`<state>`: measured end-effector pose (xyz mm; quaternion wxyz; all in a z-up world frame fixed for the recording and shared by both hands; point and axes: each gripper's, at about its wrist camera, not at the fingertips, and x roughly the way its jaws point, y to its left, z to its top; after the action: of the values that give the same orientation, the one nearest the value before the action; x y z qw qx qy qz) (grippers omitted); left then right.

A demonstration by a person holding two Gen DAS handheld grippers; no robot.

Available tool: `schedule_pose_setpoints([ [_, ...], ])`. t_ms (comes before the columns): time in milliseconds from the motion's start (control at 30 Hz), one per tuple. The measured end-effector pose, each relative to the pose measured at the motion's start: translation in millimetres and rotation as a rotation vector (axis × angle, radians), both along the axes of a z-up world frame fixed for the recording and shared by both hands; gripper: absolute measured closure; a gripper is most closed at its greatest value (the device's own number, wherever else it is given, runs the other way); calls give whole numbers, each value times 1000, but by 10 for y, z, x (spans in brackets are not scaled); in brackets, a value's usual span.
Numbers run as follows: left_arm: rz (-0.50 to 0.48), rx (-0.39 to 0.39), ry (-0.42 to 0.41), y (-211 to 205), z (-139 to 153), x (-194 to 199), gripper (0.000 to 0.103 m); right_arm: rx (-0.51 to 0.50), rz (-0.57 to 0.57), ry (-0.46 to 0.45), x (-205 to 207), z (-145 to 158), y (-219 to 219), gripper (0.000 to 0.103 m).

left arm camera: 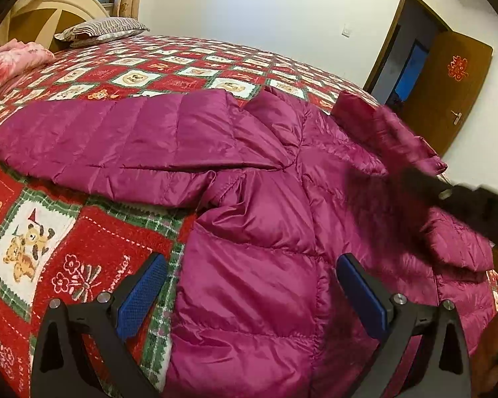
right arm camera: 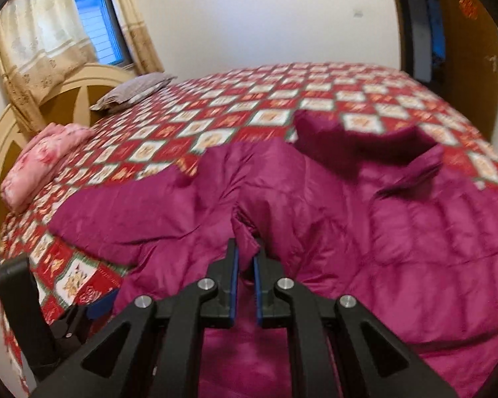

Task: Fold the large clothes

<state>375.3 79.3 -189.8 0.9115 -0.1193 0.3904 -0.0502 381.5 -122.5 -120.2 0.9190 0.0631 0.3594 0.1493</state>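
Magenta down jacket [left arm camera: 255, 205] lies spread across the near part of the bed, filling the middle and right of both views, one quilted sleeve [left arm camera: 99, 142] stretched toward the left of the left wrist frame. At far left of that frame a folded pink blanket [left arm camera: 6, 63] sits on the red teddy-bear bedspread [left arm camera: 49, 232], with a striped pillow [left arm camera: 99, 31] above it by the cream headboard [left arm camera: 49, 10]. At lower centre the left hand-held gripper [left arm camera: 250, 285] is spread wide, its blue pads [left arm camera: 142, 295] apart, one over the bedspread and the other over the jacket's body, gripping nothing. To the right a blurred dark shape, the right hand-held gripper [left arm camera: 464, 199], reaches in over the jacket from the frame's edge. At upper right stands an open brown door [left arm camera: 448, 93].

In the right wrist frame, curtains [right arm camera: 43, 39] and a window [right arm camera: 93, 20] fill the upper left. At lower centre the right hand-held gripper [right arm camera: 245, 265] is pinched narrow on a raised fold of the jacket [right arm camera: 415, 248].
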Motion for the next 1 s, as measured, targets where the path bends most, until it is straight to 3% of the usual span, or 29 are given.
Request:
schedule_pose_setpoints([
  [67, -1, -6, -3, 12, -2, -4, 1, 55, 53, 30, 27, -53, 53, 83],
  [100, -1, -9, -4, 17, -2, -4, 1, 91, 80, 38, 25, -34, 51, 64],
  [133, -1, -10, -4, 22, -5, -3, 1, 134, 105, 50, 17, -24, 39, 33],
  [167, -1, -11, -4, 27, -5, -1, 1, 167, 113, 54, 5, 1, 18, 24],
  [267, -1, -9, -4, 29, -5, 3, 1, 248, 65, -25, -174, 218, -254, 24],
  [333, -1, -7, -3, 33, -8, 5, 1, 252, 12, -42, -244, 325, -480, 45],
  [400, -1, -3, -1, 30, -9, 7, 1, 196, -70, -31, -273, 360, -679, 53],
  [500, 2, 25, 13, -5, -10, 25, 1, 79, -188, 0, -300, 236, -917, 54],
  [667, 1, 135, 36, -143, 67, 12, 1, 73, -153, 170, -196, -340, -869, 54],
  [700, -14, 159, 29, -184, 123, -5, 1, 58, -155, 156, -221, -385, -819, 54],
  [767, -43, 207, -6, -298, 334, -44, 1, 34, -143, 143, -247, -338, -756, 54],
  [867, -78, 236, -86, -470, 658, -6, 1, 86, -128, 115, -298, -113, -816, 55],
  [1000, -60, 259, -121, -706, 849, 286, 1, 83, -252, -15, -345, 312, -1189, 55],
])
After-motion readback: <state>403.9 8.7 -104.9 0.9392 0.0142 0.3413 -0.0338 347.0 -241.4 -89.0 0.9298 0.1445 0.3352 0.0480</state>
